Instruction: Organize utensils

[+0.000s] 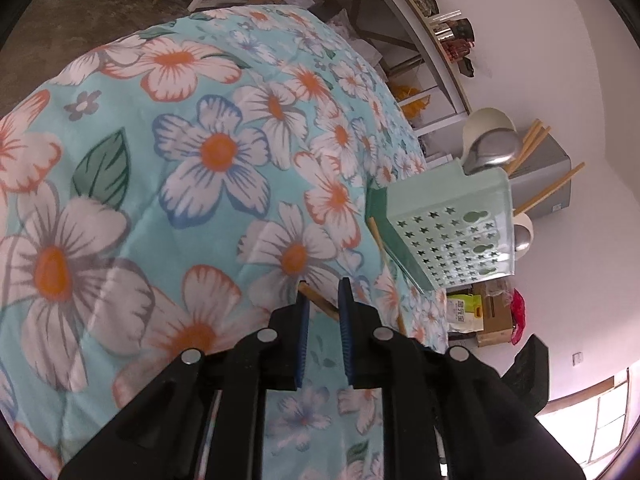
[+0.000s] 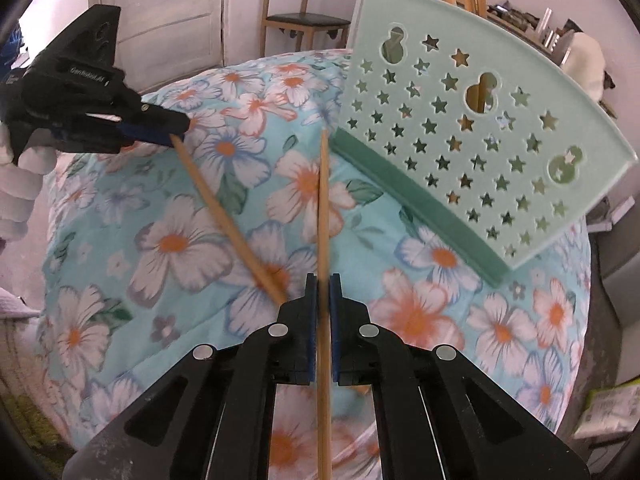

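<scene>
A counter (image 2: 248, 360) draped in a turquoise cloth (image 1: 168, 168) printed with white, orange and blue flowers carries a pale green utensil holder (image 2: 472, 132), its wall pierced with star-shaped and gourd-shaped holes, standing on a darker green base tray (image 2: 420, 204) toward the counter's far right side. In the left wrist view, a metal ladle (image 1: 494, 152), a white spoon (image 1: 490, 120) and several wooden chopsticks (image 1: 532, 140) stick out of the holder's top. The right hand-held gripper (image 2: 323, 284) has its blue-padded jaws pressed together on a chopstick (image 2: 323, 200), which runs straight between the pads and points toward the holder's near corner, its tip just short of the base tray. The left hand-held gripper (image 2: 176, 130), held by a hand in a white glove (image 2: 24, 184), pinches one end of a second chopstick (image 2: 224, 216); that stick slants across the cloth, and its lower end disappears behind the right hand-held gripper's left finger. In the left wrist view the same stick (image 1: 320, 300) crosses between the narrowly set jaws, just in front of the holder. Behind the counter stand a wooden chair (image 2: 296, 16) and a white panelled door (image 2: 168, 12).
</scene>
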Demonstrator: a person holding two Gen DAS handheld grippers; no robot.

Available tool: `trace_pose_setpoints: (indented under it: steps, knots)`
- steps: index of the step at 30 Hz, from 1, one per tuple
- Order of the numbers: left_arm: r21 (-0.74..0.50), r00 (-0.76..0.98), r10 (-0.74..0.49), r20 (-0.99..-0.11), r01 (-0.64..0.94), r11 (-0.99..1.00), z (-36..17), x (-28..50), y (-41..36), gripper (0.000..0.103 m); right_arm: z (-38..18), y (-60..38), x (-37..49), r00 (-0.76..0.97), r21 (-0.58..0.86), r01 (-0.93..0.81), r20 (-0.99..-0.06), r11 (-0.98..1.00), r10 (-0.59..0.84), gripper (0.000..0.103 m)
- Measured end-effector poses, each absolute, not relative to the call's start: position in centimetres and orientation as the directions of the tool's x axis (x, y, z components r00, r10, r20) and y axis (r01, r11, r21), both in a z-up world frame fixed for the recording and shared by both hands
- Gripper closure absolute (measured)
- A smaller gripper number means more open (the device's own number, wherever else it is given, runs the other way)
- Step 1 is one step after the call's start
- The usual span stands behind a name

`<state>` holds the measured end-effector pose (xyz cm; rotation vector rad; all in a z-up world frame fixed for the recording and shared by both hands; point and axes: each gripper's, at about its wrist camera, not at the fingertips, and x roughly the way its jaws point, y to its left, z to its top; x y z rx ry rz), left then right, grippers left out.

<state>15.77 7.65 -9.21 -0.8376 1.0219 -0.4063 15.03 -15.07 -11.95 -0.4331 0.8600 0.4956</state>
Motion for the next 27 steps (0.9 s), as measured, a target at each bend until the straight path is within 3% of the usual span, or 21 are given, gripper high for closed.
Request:
trace_pose_setpoints:
  steps: [10, 18, 27]
  knots:
    - [-0.827, 0.453, -0.744, -0.491, 0.025, 0.561, -4.2, 12.8, 8.0, 0.097, -10.2, -16.6, 10.8, 0.549, -0.073, -0.544, -0.784, 0.836, 0.289, 0.099]
    - [-0.894, 0.317, -0.850, -0.421, 0.015, 0.449, -3.0, 12.2, 8.5, 0.099, -9.2, -19.9, 7.9, 0.553, 0.044, -0.446, -0.771, 0.894, 0.314, 0.099]
    - [-0.845, 0.390, -0.773, -0.500, -0.023, 0.534, -4.6, 16.1, 8.9, 0.096, -10.2, -21.4, 8.5, 0.564, 0.091, -0.359, -0.772, 0.929, 0.294, 0.099]
